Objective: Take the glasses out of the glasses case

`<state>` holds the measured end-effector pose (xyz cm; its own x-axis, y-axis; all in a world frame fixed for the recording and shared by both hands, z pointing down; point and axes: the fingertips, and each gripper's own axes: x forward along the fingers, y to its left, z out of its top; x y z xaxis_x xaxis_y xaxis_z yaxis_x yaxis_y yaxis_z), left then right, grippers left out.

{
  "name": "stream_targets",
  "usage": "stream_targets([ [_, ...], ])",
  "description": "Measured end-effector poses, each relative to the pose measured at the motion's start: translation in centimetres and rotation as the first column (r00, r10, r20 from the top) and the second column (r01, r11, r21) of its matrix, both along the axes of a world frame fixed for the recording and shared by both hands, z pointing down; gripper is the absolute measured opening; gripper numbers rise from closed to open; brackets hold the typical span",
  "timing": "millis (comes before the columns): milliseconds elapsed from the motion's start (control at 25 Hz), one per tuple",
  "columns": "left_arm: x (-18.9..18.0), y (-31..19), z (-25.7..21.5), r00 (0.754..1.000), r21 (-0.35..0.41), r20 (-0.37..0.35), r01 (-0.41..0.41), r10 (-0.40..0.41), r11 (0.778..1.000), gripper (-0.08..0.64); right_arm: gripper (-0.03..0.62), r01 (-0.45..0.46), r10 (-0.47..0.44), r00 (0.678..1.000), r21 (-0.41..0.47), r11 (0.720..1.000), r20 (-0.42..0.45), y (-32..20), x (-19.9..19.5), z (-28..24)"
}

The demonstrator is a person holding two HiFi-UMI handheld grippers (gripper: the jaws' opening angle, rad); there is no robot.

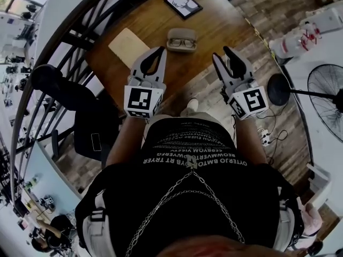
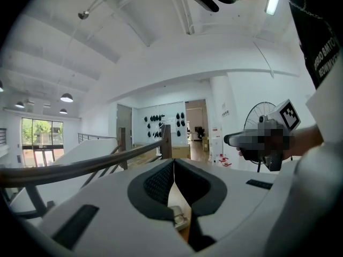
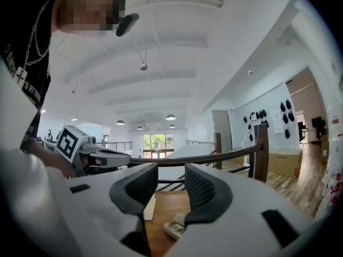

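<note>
An open grey glasses case (image 1: 181, 39) lies on the wooden table (image 1: 214, 25), with dark-framed glasses (image 1: 182, 43) inside it. My left gripper (image 1: 159, 51) hovers just left of the case and nearer to me, jaws shut with nothing in them. My right gripper (image 1: 222, 55) is held to the case's right, off the table's edge, jaws open and empty. In the left gripper view the fingertips meet (image 2: 173, 163) and the case (image 2: 180, 219) shows below them. The right gripper view has the case (image 3: 174, 228) low between the parted jaws (image 3: 170, 185).
A beige sheet (image 1: 127, 46) lies on the table left of the case, and a framed deer picture (image 1: 183, 4) sits at the far end. A curved railing (image 1: 64, 47) and a black chair (image 1: 80, 114) are on the left. A standing fan (image 1: 326, 87) is on the right.
</note>
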<state>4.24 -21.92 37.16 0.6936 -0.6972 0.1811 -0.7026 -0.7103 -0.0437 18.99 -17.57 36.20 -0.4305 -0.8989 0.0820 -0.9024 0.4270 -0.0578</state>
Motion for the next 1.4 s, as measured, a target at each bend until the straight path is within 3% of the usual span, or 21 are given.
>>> stream_targets([
  [480,3.1,0.1,0.2,0.996,0.007,0.034,0.078,-0.078,0.997,0.029,0.144,0.079,-0.079,0.996,0.011,0.997,0.036,-1.7,3.9,0.7],
  [760,2.1,0.2,0.2,0.989,0.005,0.063,0.132,-0.132,0.991,0.029,0.144,0.122,-0.123,0.991,0.011,0.992,0.058,-2.3,3.6,1.0],
  [1400,0.5,-1.9,0.6,0.985,0.018,0.065,0.156,-0.157,0.988,0.029,0.144,0.140,-0.140,0.989,-0.003,0.990,0.049,-5.1,2.0,1.7],
])
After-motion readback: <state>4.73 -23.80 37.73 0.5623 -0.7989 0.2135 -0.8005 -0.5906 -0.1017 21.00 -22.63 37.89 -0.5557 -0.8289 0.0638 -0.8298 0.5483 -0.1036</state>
